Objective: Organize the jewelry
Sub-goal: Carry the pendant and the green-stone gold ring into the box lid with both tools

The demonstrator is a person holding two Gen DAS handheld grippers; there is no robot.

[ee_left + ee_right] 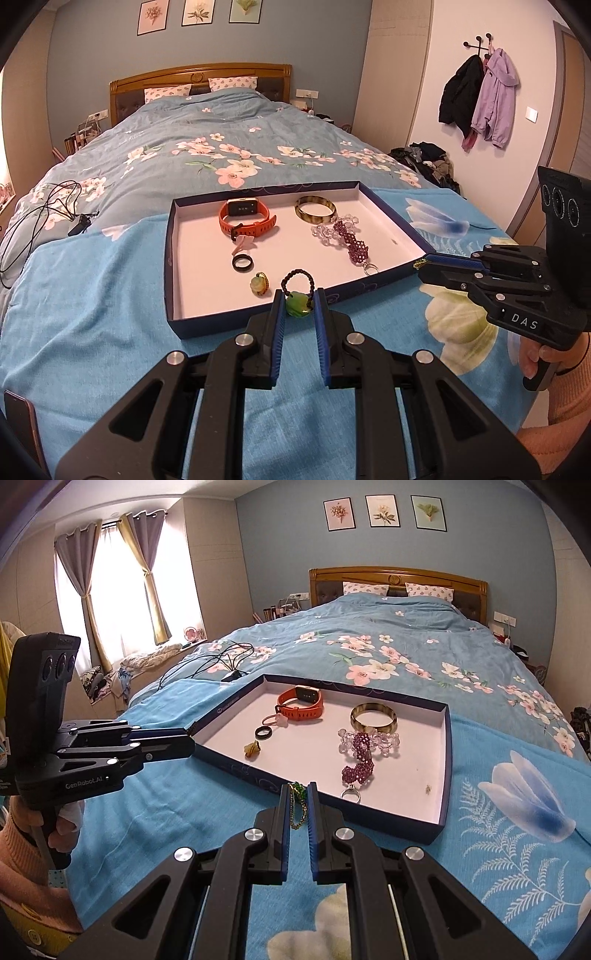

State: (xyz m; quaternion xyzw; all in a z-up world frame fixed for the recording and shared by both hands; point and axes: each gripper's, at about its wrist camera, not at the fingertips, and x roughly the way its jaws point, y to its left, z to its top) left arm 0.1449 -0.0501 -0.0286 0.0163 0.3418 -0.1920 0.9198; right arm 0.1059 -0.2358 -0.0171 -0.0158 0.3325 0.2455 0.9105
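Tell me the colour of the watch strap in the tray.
Orange-red watch strap, with a dark screen in a pale gold case; clearest in the left wrist view.

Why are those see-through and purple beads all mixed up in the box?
The purple beaded bracelet lies draped across the clear bead bracelet in the box, a silver ring at its end, so they look tangled. The watch and bangle lie apart.

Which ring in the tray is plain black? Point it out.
The plain black ring, a smooth band lying flat near the tray's middle, below the orange watch. The ring nearest it carries a pale green stone; the silver ring hangs on the purple beaded bracelet.
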